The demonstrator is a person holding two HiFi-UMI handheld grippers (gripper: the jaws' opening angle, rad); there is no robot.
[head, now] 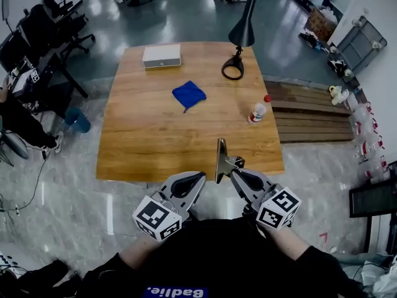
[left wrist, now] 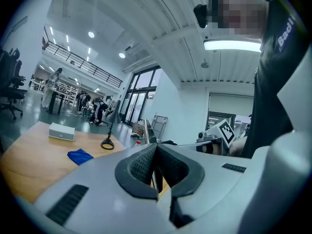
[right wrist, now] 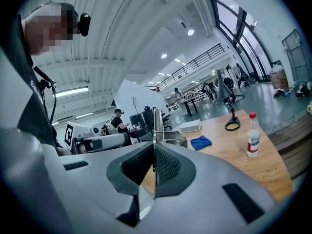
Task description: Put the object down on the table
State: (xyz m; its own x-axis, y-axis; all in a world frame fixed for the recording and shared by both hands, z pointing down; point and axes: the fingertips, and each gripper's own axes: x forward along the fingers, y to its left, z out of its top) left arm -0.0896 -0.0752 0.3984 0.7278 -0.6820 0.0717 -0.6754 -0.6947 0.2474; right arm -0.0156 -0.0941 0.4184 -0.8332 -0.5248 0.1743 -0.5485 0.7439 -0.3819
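**Metal object clamped upright above the table's near edge**

**Head view.** Looked steeply down on a wooden table [head: 142, 141]. Found the right gripper [head: 234, 170] closed tight on a flat metal object [head: 220, 157]. Held it on edge and upright, in the air over the table's near edge, not resting on the wood. Found the left gripper [head: 201, 177] just beside it on the left, jaws drawn together, with nothing seen between them. Could not tell whether its tip touched the metal. Farther up the table, noted these, all well apart from both grippers:
- a blue cloth [head: 188, 94] near the middle
- a bottle [head: 258, 110] with a red cap to the right
- a black desk lamp [head: 243, 33] at the far right
- a white box [head: 162, 55] by the far edge

Off the table, noted office chairs [head: 56, 17] at far left and a blue bin [head: 77, 120] on the floor.

**Left gripper view.** Showed the dark ribbed pads meeting at their tips, empty. Just beyond them, caught the metal object [left wrist: 146, 130] standing upright. Showed the blue cloth [left wrist: 79, 156] and white box [left wrist: 62, 131] lying on the table to the left.

**Right gripper view.** Showed both pads pressed flat against the thin metal object [right wrist: 155, 123], rising straight up from between them. To the right, showed the bottle [right wrist: 252, 135] upright near the table's edge. Behind it, showed the blue cloth [right wrist: 200, 142] and, farther back, the white box [right wrist: 190, 126].
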